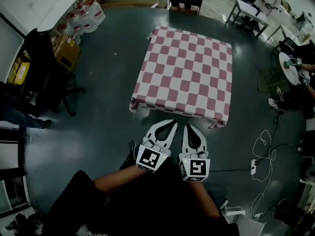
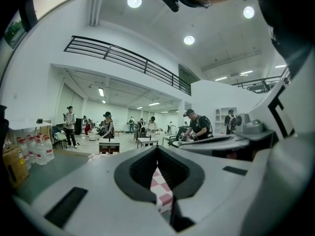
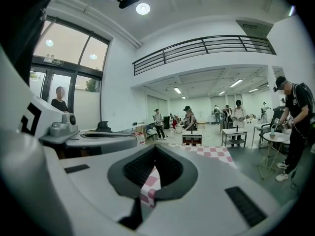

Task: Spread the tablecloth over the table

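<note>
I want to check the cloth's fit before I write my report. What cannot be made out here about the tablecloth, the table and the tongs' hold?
Table: head view, the tablecloth covers it wholly.
Cloth's far overhang: head view, hidden behind the covered top.
Pinch spots: head view, tips of the left tongs and right tongs cover them; each gripper view shows only a pinched strip, the tongs' own body hiding the rest.

Tablecloth (image 1: 189, 68) matt cloth, left hand-held gripper (image 1: 172, 122) matt wht plastic, floor (image 1: 98, 132) smooth
</note>
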Demonstrator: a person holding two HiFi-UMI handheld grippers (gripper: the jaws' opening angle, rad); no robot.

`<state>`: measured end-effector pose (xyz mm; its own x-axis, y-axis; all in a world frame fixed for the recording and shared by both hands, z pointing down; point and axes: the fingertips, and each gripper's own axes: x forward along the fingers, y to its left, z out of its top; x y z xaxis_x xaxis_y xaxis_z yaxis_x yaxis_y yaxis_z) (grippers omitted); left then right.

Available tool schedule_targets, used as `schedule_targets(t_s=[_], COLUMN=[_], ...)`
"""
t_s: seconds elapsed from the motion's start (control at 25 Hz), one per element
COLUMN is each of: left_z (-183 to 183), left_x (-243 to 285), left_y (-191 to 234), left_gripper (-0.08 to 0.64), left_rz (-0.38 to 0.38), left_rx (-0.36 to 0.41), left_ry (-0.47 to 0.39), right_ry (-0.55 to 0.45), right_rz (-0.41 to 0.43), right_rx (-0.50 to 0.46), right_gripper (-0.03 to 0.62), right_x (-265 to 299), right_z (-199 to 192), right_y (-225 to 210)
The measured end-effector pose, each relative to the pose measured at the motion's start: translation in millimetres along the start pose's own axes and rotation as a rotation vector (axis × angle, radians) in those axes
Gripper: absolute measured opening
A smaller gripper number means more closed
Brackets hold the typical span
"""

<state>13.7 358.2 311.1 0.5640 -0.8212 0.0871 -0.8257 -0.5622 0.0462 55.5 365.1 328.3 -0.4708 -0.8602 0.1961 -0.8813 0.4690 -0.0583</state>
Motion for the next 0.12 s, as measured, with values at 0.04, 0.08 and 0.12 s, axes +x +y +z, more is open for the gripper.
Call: schedule_targets(t_s=[0.04, 0.08, 0.12], left_z=[-0.2, -0.6, -1.1], left_x=[0.5, 0.8, 1.0], left_y=[1.0, 1.9, 2.7], left_gripper=[0.017, 0.017, 0.017], left_rz=[0.002, 0.003, 0.004], left_rx=[0.001, 0.001, 0.002], left_ry=[0.0, 0.001, 0.002], right_ry=[0.0, 0.0, 0.0], right_rz=[0.002, 0.003, 0.005], right_rx=[0.001, 0.001, 0.003], right_gripper=[0.017, 0.017, 0.017], right_x=[1.2, 2.3, 3.4], right_z=[-0.6, -1.3, -1.9], right_y=[0.2, 0.6, 0.9])
